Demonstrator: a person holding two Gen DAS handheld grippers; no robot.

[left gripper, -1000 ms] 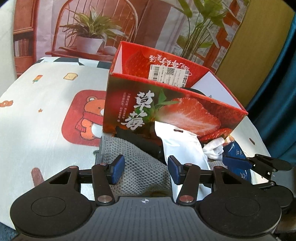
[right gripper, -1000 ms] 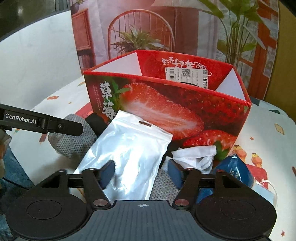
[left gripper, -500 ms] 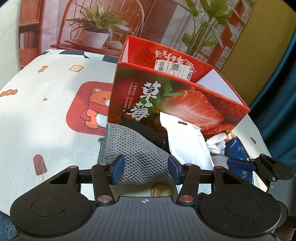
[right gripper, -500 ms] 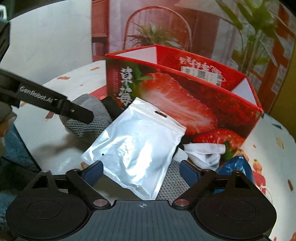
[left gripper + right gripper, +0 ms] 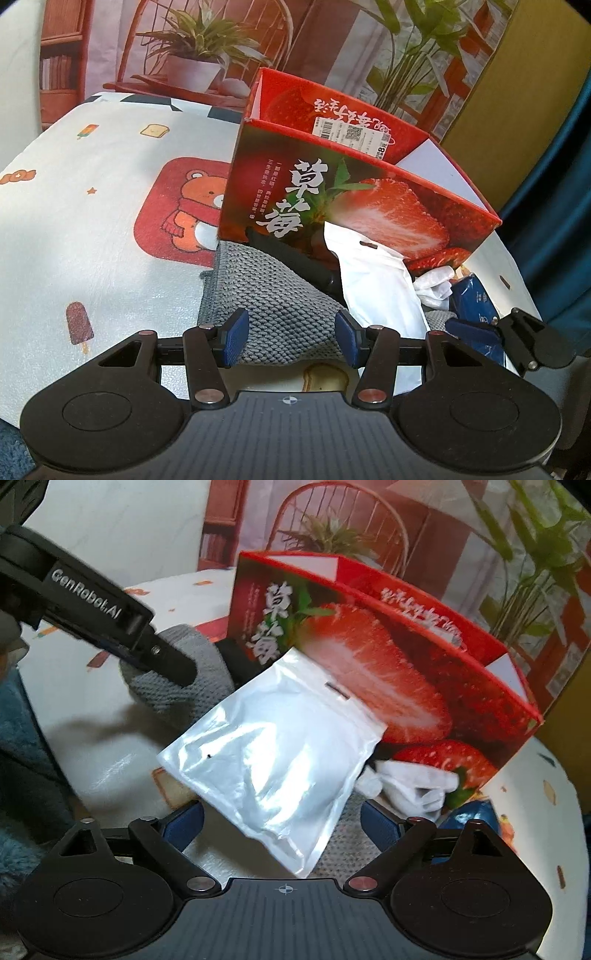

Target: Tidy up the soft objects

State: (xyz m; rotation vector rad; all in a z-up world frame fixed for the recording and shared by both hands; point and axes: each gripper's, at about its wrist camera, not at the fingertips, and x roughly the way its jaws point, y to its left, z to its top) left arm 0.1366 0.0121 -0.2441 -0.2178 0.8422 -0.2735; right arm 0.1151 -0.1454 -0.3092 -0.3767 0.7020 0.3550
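A red strawberry box (image 5: 369, 206) (image 5: 388, 664) stands open-topped on the table. A pile leans against its front. In the pile are a grey knitted cloth (image 5: 269, 295) (image 5: 177, 698), a white plastic pouch (image 5: 376, 280) (image 5: 280, 760), a crumpled white cloth (image 5: 436, 284) (image 5: 413, 782), a blue packet (image 5: 476, 302) and something black (image 5: 295, 258). My left gripper (image 5: 291, 338) is half open over the grey cloth's near edge, its pads not pressing it. My right gripper (image 5: 282, 823) is wide open with the pouch's lower corner lying loose between its fingers.
The table wears a white cartoon-print cloth (image 5: 92, 221) with bare room left of the box. A printed backdrop with plants rises behind. A teal curtain (image 5: 554, 184) hangs at the right. The left gripper's finger (image 5: 166, 661) reaches in over the grey cloth.
The right gripper's jaws spread wide, away from the pouch, and the gripper rolled and shifted a little. The pouch now lies free. The left gripper stayed about still at the same opening.
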